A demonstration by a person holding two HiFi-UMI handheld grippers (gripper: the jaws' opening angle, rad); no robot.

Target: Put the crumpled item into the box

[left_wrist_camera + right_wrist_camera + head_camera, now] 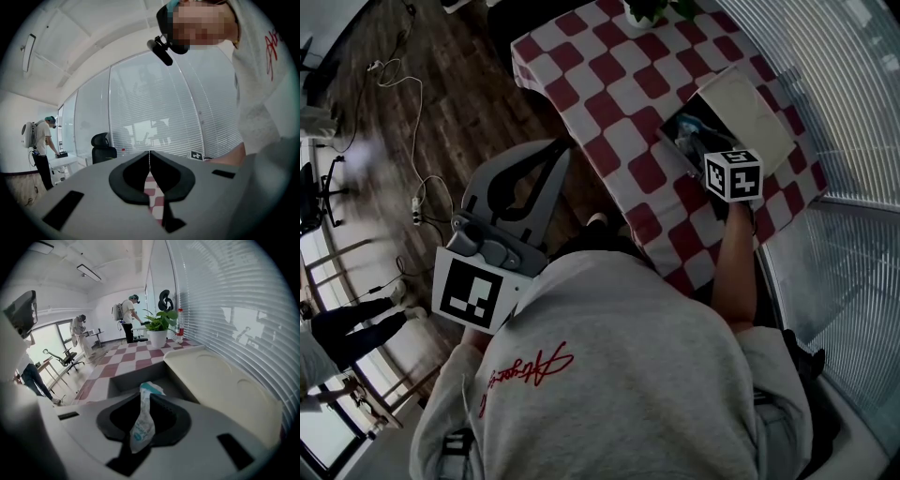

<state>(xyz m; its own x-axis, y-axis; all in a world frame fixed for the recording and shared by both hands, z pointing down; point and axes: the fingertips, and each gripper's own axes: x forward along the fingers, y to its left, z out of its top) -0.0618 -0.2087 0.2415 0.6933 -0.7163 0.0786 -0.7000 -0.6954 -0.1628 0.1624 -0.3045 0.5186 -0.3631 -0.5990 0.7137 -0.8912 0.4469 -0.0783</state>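
The crumpled item, a white and teal wrapper (142,423), is pinched between the jaws of my right gripper (145,391), which is shut on it. That gripper (703,150) hangs over the open box (680,120) at the table's right edge; its marker cube hides the jaws in the head view. The box's grey inside (133,380) lies just ahead of the wrapper, with the cream lid (220,390) folded open to the right. My left gripper (563,145) is held off the table's left side, shut (149,153) with nothing in it.
The table has a red and white checked cloth (609,94). A potted plant (158,329) stands at its far end. Window blinds (853,112) run along the right. Several people (127,317) and an office chair (68,359) are further off on the wooden floor.
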